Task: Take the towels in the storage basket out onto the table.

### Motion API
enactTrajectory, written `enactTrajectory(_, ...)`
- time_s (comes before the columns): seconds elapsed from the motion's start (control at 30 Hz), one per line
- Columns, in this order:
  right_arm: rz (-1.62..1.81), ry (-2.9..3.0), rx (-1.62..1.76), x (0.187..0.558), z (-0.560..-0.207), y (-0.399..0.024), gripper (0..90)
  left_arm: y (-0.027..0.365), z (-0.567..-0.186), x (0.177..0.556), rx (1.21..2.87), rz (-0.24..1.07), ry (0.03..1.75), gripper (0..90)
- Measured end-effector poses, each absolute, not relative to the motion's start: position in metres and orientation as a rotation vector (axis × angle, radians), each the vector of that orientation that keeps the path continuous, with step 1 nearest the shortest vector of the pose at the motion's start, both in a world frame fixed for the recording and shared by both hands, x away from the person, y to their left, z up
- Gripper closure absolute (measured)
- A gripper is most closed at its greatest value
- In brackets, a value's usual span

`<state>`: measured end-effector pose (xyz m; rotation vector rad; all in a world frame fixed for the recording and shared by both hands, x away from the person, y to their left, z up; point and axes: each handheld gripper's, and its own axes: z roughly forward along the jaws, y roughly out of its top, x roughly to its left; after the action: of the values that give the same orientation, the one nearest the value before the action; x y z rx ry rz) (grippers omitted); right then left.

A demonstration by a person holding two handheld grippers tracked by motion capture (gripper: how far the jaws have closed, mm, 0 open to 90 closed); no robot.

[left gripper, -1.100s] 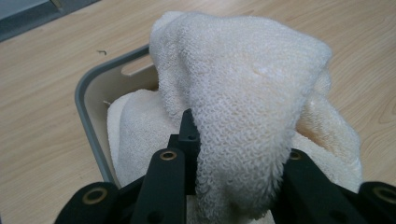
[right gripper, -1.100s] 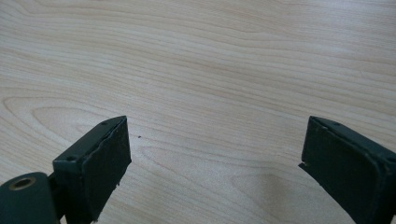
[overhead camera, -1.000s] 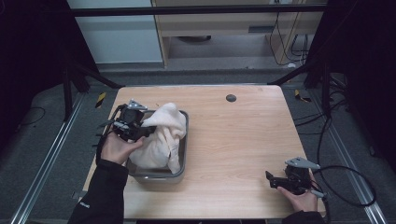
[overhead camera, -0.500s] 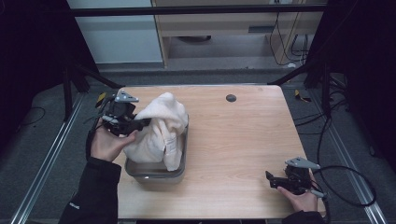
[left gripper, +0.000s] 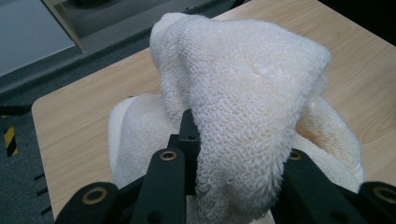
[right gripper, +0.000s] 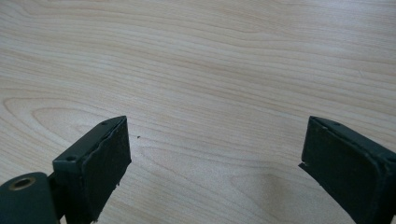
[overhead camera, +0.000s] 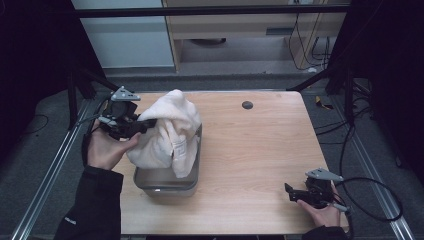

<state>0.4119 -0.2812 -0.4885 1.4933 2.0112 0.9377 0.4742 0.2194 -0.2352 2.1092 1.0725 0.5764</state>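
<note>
White towel [left gripper: 243, 93] clamped, left hand-held gripper [overhead camera: 142, 125]

From behind the left hand-held gripper [left gripper: 224, 186], a cream terry towel [left gripper: 243, 102] takes up most of the sight. A thick fold of it rises in a rounded hump and drapes down between the two black jaws, which are closed in on the cloth from both sides; the loops of the weave stand out sharply there. More of the towel bulges lower down on either side of the jaws. Beneath and beyond it lies the pale wood worktop [left gripper: 70, 126], its far edge running across the top. Past that edge is grey floor [left gripper: 18, 186], with a yellow-and-black striped marker [left gripper: 9, 140] at the far left.
</note>
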Motion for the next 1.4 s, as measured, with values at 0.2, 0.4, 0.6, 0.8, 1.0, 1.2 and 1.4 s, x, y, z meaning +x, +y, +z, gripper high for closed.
enactTrajectory(0.2, 0.940, 2.011, 1.490, 0.412, -0.488, -0.281, 8.0, 0.223, -0.224, 0.472, 2.110, 0.576, 1.070, 72.6)
enactTrajectory(0.4, 0.944, 2.006, 1.497, 0.411, -0.488, -0.281, 8.0, 0.226, -0.216, 0.467, 2.111, 0.569, 1.066, 72.6)
enactTrajectory(0.6, 0.943, 2.007, 1.494, 0.412, -0.488, -0.282, 8.0, 0.228, -0.205, 0.462, 2.115, 0.570, 1.056, 72.6)
enactTrajectory(0.8, 0.940, 2.008, 1.490, 0.412, -0.487, -0.282, 7.9, 0.224, -0.196, 0.457, 2.125, 0.558, 1.034, 72.6)
enactTrajectory(1.0, 0.942, 2.006, 1.491, 0.412, -0.487, -0.282, 7.9, 0.213, -0.189, 0.455, 2.144, 0.543, 1.001, 72.5)
enactTrajectory(1.2, 0.949, 2.004, 1.494, 0.411, -0.487, -0.283, 7.9, 0.198, -0.184, 0.455, 2.159, 0.543, 0.967, 72.5)
enactTrajectory(1.4, 0.946, 2.002, 1.493, 0.411, -0.486, -0.283, 7.8, 0.179, -0.182, 0.456, 2.164, 0.535, 0.929, 72.4)
